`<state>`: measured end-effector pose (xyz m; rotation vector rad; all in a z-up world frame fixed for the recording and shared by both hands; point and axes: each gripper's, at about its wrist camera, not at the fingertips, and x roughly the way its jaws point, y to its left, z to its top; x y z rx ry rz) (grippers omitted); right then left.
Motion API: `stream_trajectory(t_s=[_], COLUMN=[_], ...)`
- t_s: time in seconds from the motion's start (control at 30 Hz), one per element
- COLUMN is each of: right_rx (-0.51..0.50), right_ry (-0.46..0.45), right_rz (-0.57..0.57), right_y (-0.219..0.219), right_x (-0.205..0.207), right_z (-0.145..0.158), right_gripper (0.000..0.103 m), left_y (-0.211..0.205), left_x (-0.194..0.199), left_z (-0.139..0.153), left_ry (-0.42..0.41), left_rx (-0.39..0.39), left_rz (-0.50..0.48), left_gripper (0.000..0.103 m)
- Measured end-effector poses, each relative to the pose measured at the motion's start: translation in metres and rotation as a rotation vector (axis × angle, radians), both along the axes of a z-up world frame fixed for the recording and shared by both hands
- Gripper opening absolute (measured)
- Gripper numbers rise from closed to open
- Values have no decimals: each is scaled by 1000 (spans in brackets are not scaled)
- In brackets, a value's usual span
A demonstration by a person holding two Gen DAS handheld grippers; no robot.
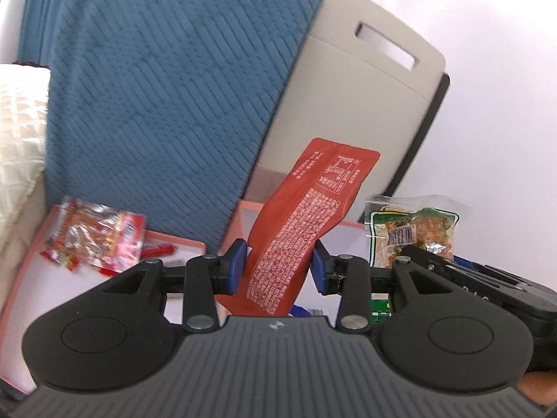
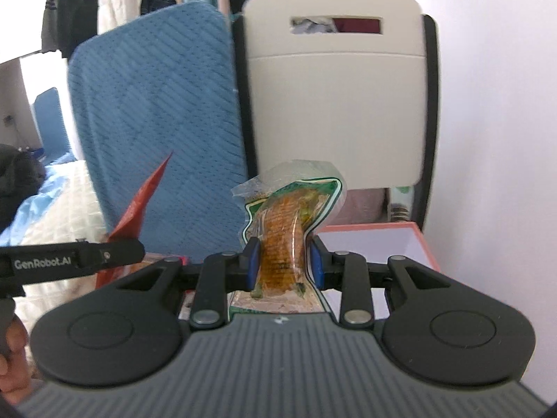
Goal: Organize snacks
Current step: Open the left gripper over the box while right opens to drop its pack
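Note:
My left gripper (image 1: 278, 264) is shut on a red snack pouch (image 1: 306, 219) with white print, held upright above the boxes. My right gripper (image 2: 283, 266) is shut on a clear packet with green trim and orange snacks (image 2: 289, 223), also held upright. That packet shows at the right of the left wrist view (image 1: 410, 230), with the right gripper body below it. The red pouch's corner shows at the left of the right wrist view (image 2: 146, 202), beside the left gripper's arm.
A pink-rimmed white box (image 1: 38, 271) at the left holds red-wrapped snacks (image 1: 101, 237). Another pink-rimmed box (image 2: 393, 240) sits ahead on the right. A blue cushion (image 1: 167, 97) and a beige chair back (image 2: 334, 97) stand behind. A white wall is at the right.

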<state>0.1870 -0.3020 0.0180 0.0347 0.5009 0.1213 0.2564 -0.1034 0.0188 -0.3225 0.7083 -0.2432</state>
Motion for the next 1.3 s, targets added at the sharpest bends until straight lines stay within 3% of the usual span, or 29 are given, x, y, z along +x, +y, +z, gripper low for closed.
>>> stream_trajectory(t_s=[0.57, 0.6, 0.67, 0.83, 1.03, 1.3], right_rx=[4, 2, 11, 33, 55, 94], right_ry=[139, 147, 170, 223, 234, 164], right_rz=[-90, -93, -101, -116, -123, -86], right_y=[-62, -63, -66, -72, -78, -71], right_x=[35, 38, 42, 47, 49, 34], right_z=[-72, -76, -85, -107, -115, -89], right_gripper=[32, 26, 24, 24, 24, 25], left_y=[-80, -82, -86, -95, -94, -75], left_x=[38, 40, 42, 46, 45, 25], left_z=[-77, -82, -90, -103, -99, -58], left_ry=[160, 166, 183, 209, 186, 91], left_rx=[34, 32, 23, 37, 46, 48], left_rz=[-120, -123, -131, -156, -157, -147], left_gripper=[45, 45, 45, 57, 58, 58])
